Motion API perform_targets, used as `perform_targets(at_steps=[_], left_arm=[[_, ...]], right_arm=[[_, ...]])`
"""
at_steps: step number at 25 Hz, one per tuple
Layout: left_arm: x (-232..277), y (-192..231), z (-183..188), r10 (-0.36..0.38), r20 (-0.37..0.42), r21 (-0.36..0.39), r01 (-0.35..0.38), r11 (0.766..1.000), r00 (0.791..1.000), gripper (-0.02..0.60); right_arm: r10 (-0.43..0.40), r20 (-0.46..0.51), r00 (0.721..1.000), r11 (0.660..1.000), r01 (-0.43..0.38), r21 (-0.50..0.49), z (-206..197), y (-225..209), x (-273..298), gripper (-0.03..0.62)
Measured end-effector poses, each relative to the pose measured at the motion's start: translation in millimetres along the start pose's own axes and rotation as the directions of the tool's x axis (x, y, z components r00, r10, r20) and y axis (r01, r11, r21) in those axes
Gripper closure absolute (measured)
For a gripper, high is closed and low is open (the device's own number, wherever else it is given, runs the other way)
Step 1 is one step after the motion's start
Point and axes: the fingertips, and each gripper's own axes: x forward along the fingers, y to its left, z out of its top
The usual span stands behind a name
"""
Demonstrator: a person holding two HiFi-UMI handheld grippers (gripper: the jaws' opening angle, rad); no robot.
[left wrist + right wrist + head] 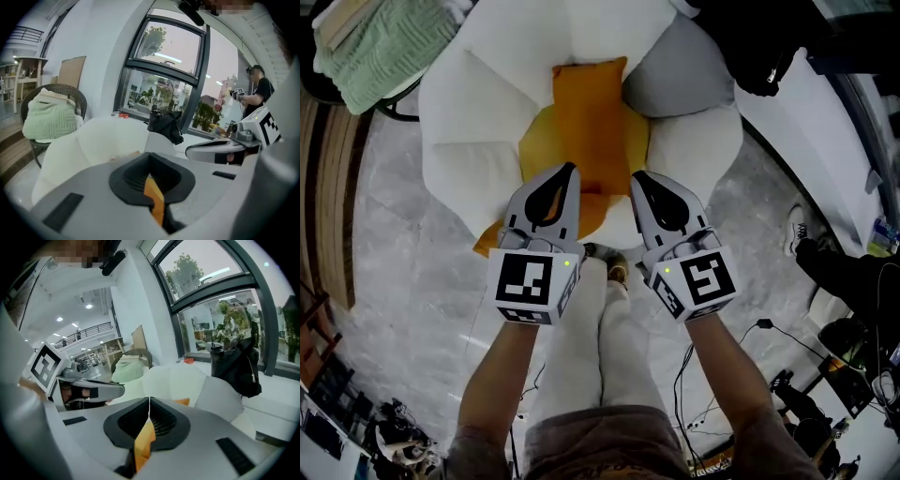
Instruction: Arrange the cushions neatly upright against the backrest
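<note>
A white petal-shaped armchair (478, 103) holds an orange seat pad (546, 141). On the pad an orange rectangular cushion (589, 103) runs back to the backrest. A grey cushion (675, 75) sits at the back right against the petals. My left gripper (570, 171) and right gripper (637, 178) hover side by side over the front of the seat, both shut with nothing held. In the left gripper view the left gripper (150, 157) points at the white backrest (108, 136). The right gripper (149, 401) faces the grey cushion (225, 394). Orange shows through the slot under each pair of jaws.
A wicker chair with a green blanket (380, 42) stands at the back left. A black bag (759, 47) rests on the white window ledge (806, 131) to the right. Cables (694, 375) lie on the grey floor. Another person (255, 89) stands by the window.
</note>
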Motion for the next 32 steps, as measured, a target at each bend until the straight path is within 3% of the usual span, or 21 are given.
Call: perform_targets(at_steps=[5, 13, 22, 24, 26, 32], left_arm=[[22, 12, -27, 0.011, -0.020, -0.022, -0.011, 1.000, 1.000, 0.577], [58, 25, -28, -0.013, -0.064, 0.020, 0.014, 1.000, 0.998, 0.577], [110, 58, -28, -0.010, -0.107, -0.024, 0.008, 1.000, 0.994, 0.572], [123, 67, -37, -0.012, -0.141, -0.039, 0.006, 0.999, 0.990, 0.550], [136, 74, -51, -0.014, -0.183, -0.045, 0.006, 0.999, 0.983, 0.527], [175, 91, -107, -0.017, -0.323, -0.120, -0.023, 0.993, 0.946, 0.446]], right_arm=[[0.015, -0.038, 0.999, 1.000, -0.015, 0.008, -33, -6, 21, 0.572], [0.068, -0.126, 0.990, 0.997, -0.064, 0.030, -43, -22, 58, 0.571], [0.038, -0.212, 0.977, 0.998, -0.027, 0.054, -49, -58, 115, 0.569], [0.026, -0.250, 0.968, 0.998, -0.011, 0.058, -58, -69, 129, 0.568], [0.024, -0.282, 0.959, 0.998, -0.005, 0.069, -67, -77, 143, 0.506], [0.027, -0.399, 0.917, 0.996, 0.008, 0.084, -107, -93, 179, 0.497]])
